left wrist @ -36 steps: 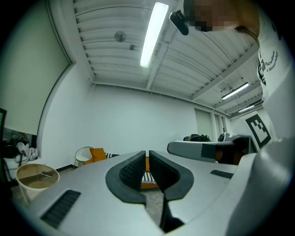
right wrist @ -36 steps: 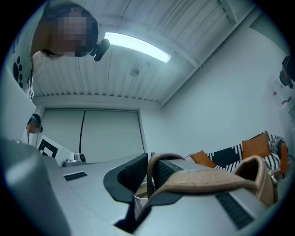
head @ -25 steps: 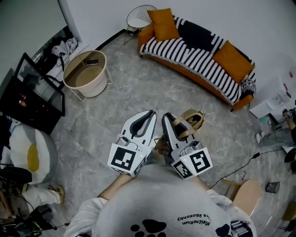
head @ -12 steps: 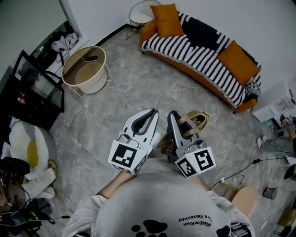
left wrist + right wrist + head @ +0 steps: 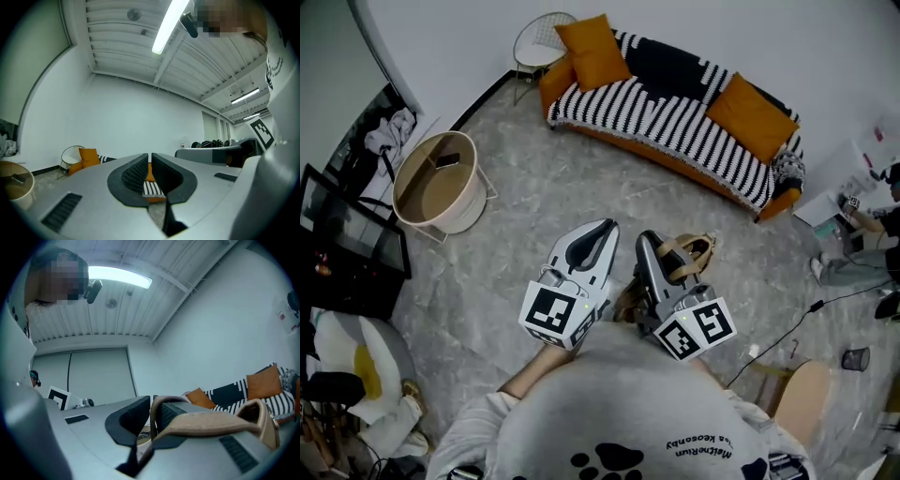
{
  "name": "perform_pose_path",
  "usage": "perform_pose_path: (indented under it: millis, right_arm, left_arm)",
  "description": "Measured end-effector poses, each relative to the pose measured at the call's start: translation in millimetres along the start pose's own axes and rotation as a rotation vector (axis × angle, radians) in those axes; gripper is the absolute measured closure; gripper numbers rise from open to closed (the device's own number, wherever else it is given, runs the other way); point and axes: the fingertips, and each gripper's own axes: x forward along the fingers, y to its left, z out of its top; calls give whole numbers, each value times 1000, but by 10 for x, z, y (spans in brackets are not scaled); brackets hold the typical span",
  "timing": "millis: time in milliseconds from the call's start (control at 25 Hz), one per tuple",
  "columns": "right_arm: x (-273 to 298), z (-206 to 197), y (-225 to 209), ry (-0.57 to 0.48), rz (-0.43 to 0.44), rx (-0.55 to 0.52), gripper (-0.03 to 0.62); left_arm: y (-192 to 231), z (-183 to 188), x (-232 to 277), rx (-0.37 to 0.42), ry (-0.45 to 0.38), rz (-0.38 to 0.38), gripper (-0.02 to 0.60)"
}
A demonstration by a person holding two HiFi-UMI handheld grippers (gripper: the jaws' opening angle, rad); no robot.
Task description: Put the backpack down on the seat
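Tan strap (image 5: 211, 423) is clamped in the right gripper (image 5: 152, 403), jaws nearly together on it. Left gripper (image 5: 150, 158) is closed and empty, just left of it. Backpack (image 5: 697, 247) hangs from that strap over the floor (image 5: 534, 206), mostly hidden under the grippers. Striped sofa (image 5: 675, 127) is far, well apart. Bag looks soft and floppy and likely swings; the strap is thin and could slip, so grab near the top loop.

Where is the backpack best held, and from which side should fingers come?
The tan strap: it is thin, flat and loops upward, so fingers close across its flat faces from the sides, as the right gripper does now.
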Motion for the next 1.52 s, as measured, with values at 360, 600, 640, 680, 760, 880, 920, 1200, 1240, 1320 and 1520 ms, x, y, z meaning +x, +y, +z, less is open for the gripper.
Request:
perform_pose_path:
  millis: [360, 600, 640, 680, 760, 880, 920, 1200, 1240, 1320, 1520]
  right_arm:
    - [1317, 220, -516, -36, -55, -27, 546]
    - [2154, 187, -741, -53, -62, 30, 548]
    - [2277, 171, -780, -54, -67, 38, 546]
    - [2392, 158, -820, -56, -72, 44, 547]
    - [2599, 144, -904, -58, -81, 51, 548]
    - [2869, 134, -1018, -57, -85, 51, 547]
    - [2951, 128, -1043, -56, -85, 51, 548]
    - [3380, 77, -1157, -34, -65, 74, 546]
    - [3428, 72, -1159, -30, -61, 76, 546]
    - [3528, 59, -1165, -23, -52, 77, 548]
    - [3768, 47, -1217, -16, -24, 83, 547]
  left_arm:
    - [1168, 258, 940, -1, 16, -61, 544]
    - [1947, 320, 1376, 1, 35, -79, 543]
    - [2070, 323, 1436, 2, 39, -80, 544]
    - [2186, 330, 1495, 4, 42, -82, 544]
    - [2384, 345, 1614, 7, 44, -84, 543]
    - [2612, 351, 1763, 8, 47, -87, 545]
    - [2677, 344, 1794, 7, 48, -88, 543]
    - [3029, 296, 1900, -11, 64, -62, 544]
    - [3073, 299, 1902, -13, 64, -55, 544]
    - [3156, 300, 1908, -15, 64, -43, 545]
    - [3339, 275, 1950, -22, 60, -13, 544]
